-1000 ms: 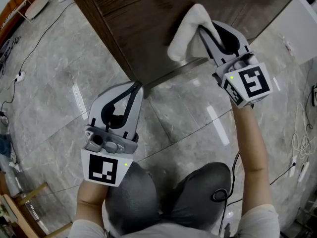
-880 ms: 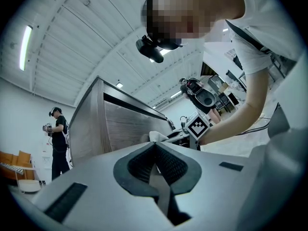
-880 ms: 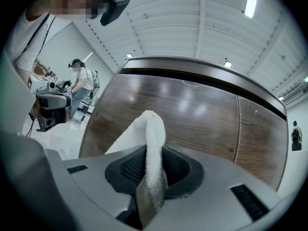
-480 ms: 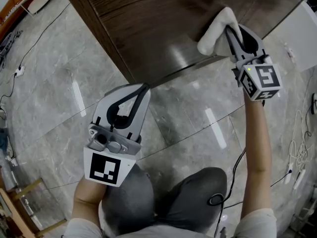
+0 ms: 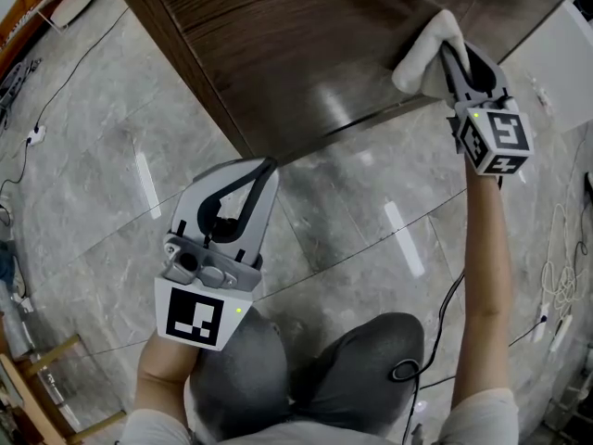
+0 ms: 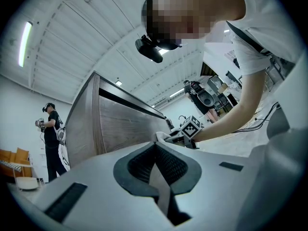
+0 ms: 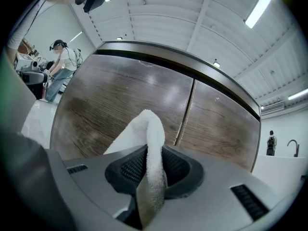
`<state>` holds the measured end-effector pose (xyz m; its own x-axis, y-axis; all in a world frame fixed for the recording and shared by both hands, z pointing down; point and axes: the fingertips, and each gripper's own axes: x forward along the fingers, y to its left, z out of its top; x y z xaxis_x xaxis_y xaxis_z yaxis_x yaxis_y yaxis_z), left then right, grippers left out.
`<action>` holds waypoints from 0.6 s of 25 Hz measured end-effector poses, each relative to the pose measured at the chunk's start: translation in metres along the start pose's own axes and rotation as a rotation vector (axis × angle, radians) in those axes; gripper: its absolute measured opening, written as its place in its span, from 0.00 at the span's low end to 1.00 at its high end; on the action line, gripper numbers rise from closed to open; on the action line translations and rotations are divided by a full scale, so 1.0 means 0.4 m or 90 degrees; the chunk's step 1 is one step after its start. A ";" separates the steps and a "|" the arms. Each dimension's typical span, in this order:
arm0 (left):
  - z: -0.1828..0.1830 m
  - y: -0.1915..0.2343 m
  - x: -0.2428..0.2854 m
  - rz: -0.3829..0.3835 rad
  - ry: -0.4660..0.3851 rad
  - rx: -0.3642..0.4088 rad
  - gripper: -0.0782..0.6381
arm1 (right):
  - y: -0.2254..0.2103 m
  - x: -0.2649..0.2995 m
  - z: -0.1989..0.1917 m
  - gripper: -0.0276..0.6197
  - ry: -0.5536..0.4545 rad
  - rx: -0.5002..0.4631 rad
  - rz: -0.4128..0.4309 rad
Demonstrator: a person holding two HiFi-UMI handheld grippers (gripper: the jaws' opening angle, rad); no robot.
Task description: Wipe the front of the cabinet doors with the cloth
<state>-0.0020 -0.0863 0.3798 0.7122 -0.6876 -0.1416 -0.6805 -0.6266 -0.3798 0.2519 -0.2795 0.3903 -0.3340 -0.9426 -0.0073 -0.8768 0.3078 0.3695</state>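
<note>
One white cloth, clamped in the right gripper, presses the cabinet door straight ahead of it; the left gripper, closed and empty, hangs well apart.

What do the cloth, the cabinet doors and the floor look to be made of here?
Cloth: white with a nubbly pile, likely terry or microfibre.
Cabinet doors: dark brown wood or wood-look laminate, with visible grain and a slight sheen.
Floor: grey veined tiles, probably polished stone or porcelain; bright streaks reflect in them.
</note>
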 end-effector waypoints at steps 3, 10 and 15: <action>0.004 0.003 -0.011 0.000 -0.001 -0.001 0.13 | -0.021 -0.004 -0.021 0.19 0.016 -0.002 -0.032; -0.008 0.006 -0.023 0.000 0.003 -0.011 0.13 | -0.011 -0.037 -0.022 0.19 0.005 0.032 -0.035; -0.011 0.033 -0.049 0.009 -0.007 -0.032 0.13 | 0.100 -0.077 0.026 0.19 -0.017 0.058 0.004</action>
<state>-0.0256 -0.0828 0.3814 0.7039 -0.6929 -0.1563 -0.6983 -0.6348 -0.3306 0.2234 -0.2369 0.3955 -0.3471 -0.9373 -0.0313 -0.9024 0.3247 0.2833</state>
